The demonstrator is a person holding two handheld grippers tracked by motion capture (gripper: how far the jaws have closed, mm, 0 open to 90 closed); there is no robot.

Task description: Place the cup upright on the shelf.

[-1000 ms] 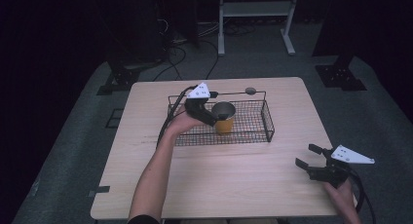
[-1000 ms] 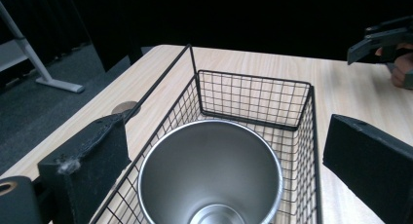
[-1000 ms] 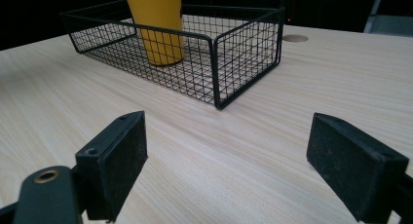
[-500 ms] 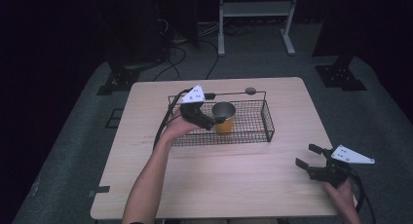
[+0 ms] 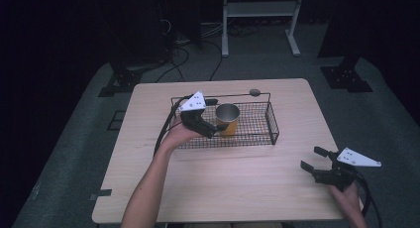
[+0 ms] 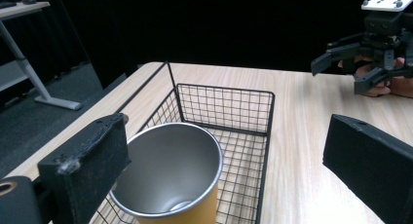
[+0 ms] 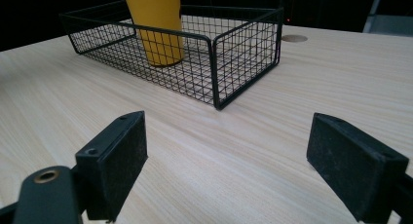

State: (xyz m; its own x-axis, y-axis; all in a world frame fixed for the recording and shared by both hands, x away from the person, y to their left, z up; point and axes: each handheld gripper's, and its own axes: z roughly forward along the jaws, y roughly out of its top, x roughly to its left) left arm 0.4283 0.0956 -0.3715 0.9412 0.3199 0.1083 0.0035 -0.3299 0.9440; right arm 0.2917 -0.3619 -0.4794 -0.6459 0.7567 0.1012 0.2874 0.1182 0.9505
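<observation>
An orange-yellow metal cup with a bare steel inside (image 5: 228, 119) stands upright in the left half of a shallow black wire-mesh basket (image 5: 257, 134), which sits on the light wooden surface (image 5: 223, 183) a little toward twelve o'clock from its middle in the high view. The cup's open mouth faces up, and its foot rests on the basket's mesh floor.

The left claw (image 5: 210, 118) hangs just beside the cup at its nine o'clock side, over the basket's left end, carried by the person's left hand (image 5: 176, 136) with the forearm coming up from six o'clock. Its jaws are released and spread wide. In the left gripper view the cup (image 6: 170, 180) sits low between the two black pads, close against the left pad (image 6: 87, 170) and well apart from the right pad (image 6: 370, 165); neither pad presses on it, though whether the left pad brushes the rim I cannot tell. A black cable (image 5: 163, 134) trails from this claw down toward the surface.

The right claw (image 5: 311, 158) is at about four o'clock on the surface, well apart from the basket, held low by the right hand (image 5: 346, 198). Its jaws stand released, with nothing between them; the right gripper view shows bare wood between the pads, and the basket (image 7: 234, 53) with the cup (image 7: 156, 24) beyond at eleven o'clock.
</observation>
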